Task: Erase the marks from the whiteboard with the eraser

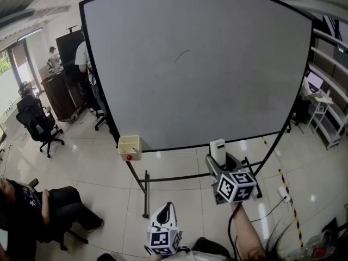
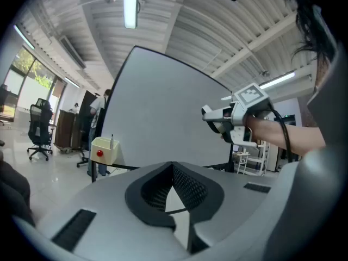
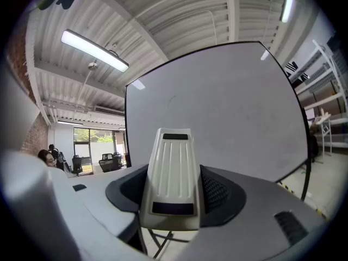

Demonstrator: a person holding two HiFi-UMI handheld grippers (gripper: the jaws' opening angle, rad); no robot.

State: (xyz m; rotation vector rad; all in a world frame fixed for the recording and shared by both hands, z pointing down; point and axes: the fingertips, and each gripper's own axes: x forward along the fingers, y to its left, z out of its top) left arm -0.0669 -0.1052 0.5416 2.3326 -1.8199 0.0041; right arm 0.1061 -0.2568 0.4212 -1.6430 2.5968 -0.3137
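Left tongs (image 2: 173,170): pressed together on nothing, hanging low near our body, well apart from the whiteboard (image 1: 217,80).
Right tongs (image 1: 222,165): pinching the eraser (image 1: 217,148) by its 2 long sides, with its free end pointing at the board.
Eraser position: near the board's lower edge, right of centre; we judge it is not yet touching.
Mark (image 1: 182,55): 1 short, thin, curved stroke in the upper middle, well above and left of the eraser. We make out no others.
Step in hand: we judge it is carrying the eraser up to that stroke.
Doing it well: lay the wiping face flat, not on an edge, press evenly, and pass along the stroke's length. We cannot tell which face wipes.
Risk: the board stands on a thin frame (image 1: 145,186), so a hard push may rock it.
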